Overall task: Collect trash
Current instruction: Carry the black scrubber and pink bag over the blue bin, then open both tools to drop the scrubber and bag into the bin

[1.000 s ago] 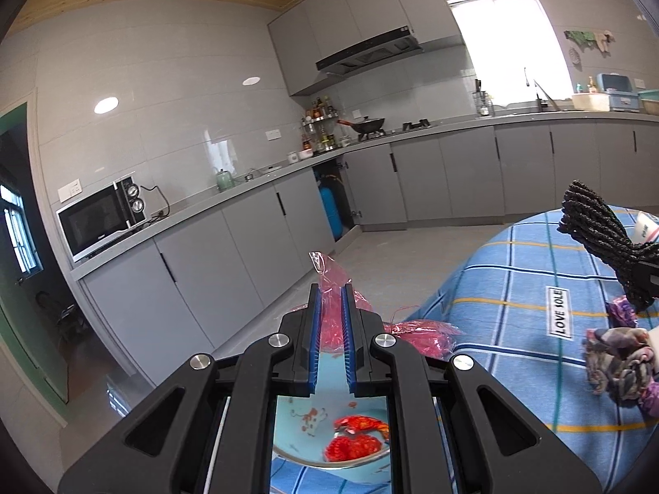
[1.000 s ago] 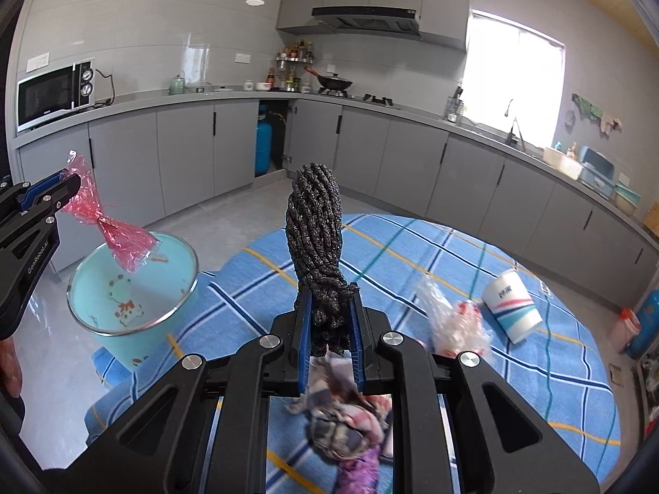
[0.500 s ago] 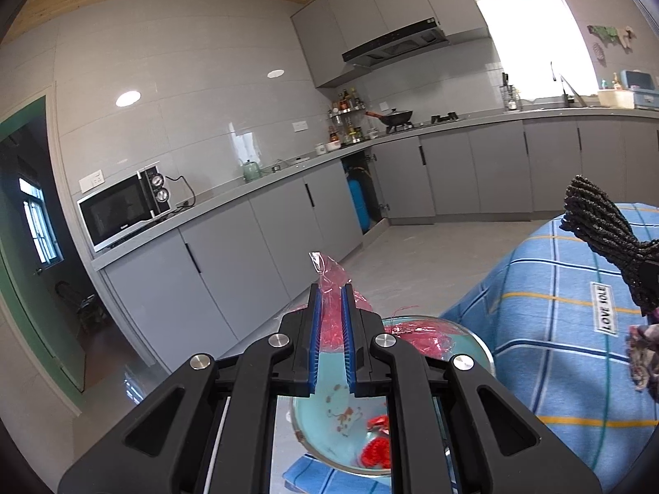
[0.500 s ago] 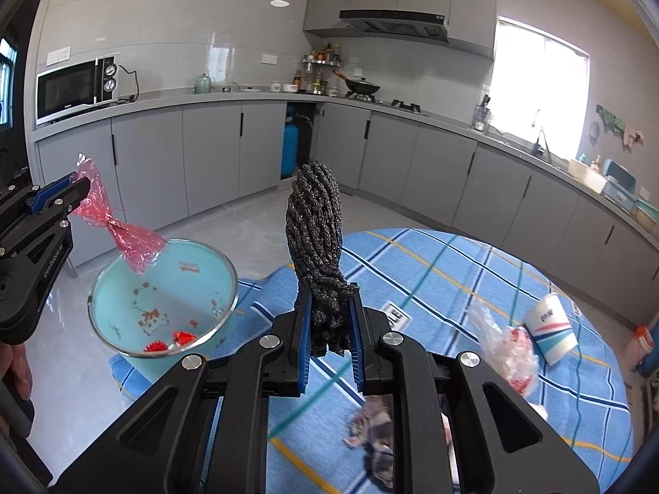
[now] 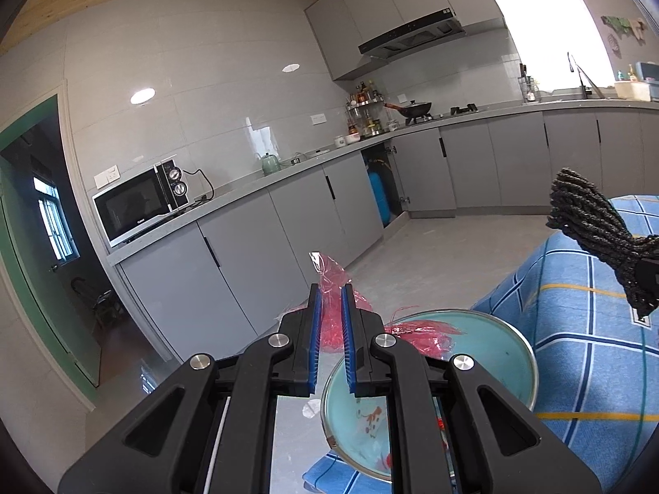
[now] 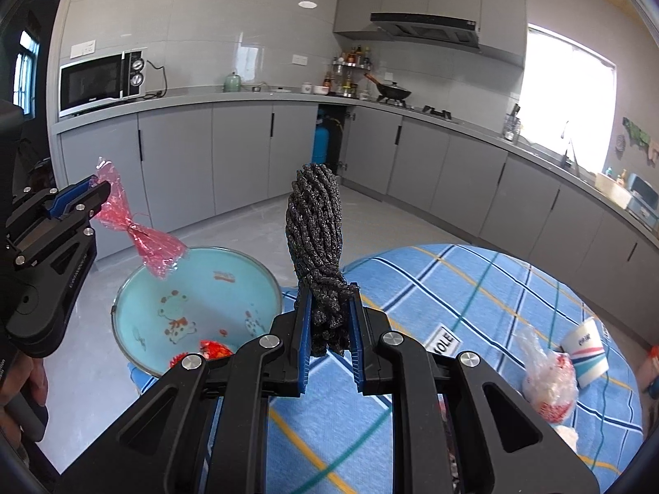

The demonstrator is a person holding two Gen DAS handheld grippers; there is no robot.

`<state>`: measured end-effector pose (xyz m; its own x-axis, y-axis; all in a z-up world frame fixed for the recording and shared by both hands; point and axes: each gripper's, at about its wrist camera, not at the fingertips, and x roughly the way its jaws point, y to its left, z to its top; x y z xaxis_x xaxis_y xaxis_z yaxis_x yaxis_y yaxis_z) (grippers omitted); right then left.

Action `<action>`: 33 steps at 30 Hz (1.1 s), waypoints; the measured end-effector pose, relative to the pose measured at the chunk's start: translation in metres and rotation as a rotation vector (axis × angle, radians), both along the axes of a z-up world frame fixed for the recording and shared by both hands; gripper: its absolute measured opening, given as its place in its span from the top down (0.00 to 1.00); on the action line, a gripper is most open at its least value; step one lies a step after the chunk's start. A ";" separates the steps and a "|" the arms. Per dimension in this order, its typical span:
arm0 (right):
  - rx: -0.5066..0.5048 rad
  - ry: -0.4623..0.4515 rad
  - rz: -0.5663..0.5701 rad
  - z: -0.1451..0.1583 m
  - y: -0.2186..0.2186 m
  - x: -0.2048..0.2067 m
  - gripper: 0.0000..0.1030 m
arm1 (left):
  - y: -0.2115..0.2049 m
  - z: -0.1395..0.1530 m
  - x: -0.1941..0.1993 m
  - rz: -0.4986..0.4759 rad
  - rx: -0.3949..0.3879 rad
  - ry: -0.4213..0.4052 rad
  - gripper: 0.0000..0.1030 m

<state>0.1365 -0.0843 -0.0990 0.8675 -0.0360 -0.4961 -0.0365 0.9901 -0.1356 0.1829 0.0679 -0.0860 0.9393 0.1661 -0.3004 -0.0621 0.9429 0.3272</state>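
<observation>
My left gripper [image 5: 329,294] is shut on a red plastic wrapper [image 5: 329,276] and holds it over the near-left rim of a light blue basin [image 5: 494,354]. The right wrist view shows the wrapper [image 6: 140,232] hanging over the basin [image 6: 247,284], which holds red scraps [image 6: 212,348]. My right gripper [image 6: 327,306] is shut on a bundle of dark grey rope [image 6: 315,222], upright just right of the basin, above the table edge. The rope [image 5: 593,222] also shows at the right of the left wrist view.
A round table with a blue checked cloth [image 6: 494,288] carries a clear bag of trash [image 6: 545,383] and a tipped paper cup [image 6: 587,350]. Grey kitchen cabinets [image 6: 247,156] line the far walls. Open floor [image 5: 432,247] lies beyond the basin.
Both grippers drew back to the left from the table middle. The basin came nearer in the right wrist view. The crumpled trash under the right gripper has left view. Both still hold their items.
</observation>
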 end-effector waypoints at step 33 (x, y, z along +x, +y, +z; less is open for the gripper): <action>0.025 0.069 0.123 -0.036 0.029 0.042 0.44 | 0.011 -0.021 0.021 0.101 0.055 0.035 0.43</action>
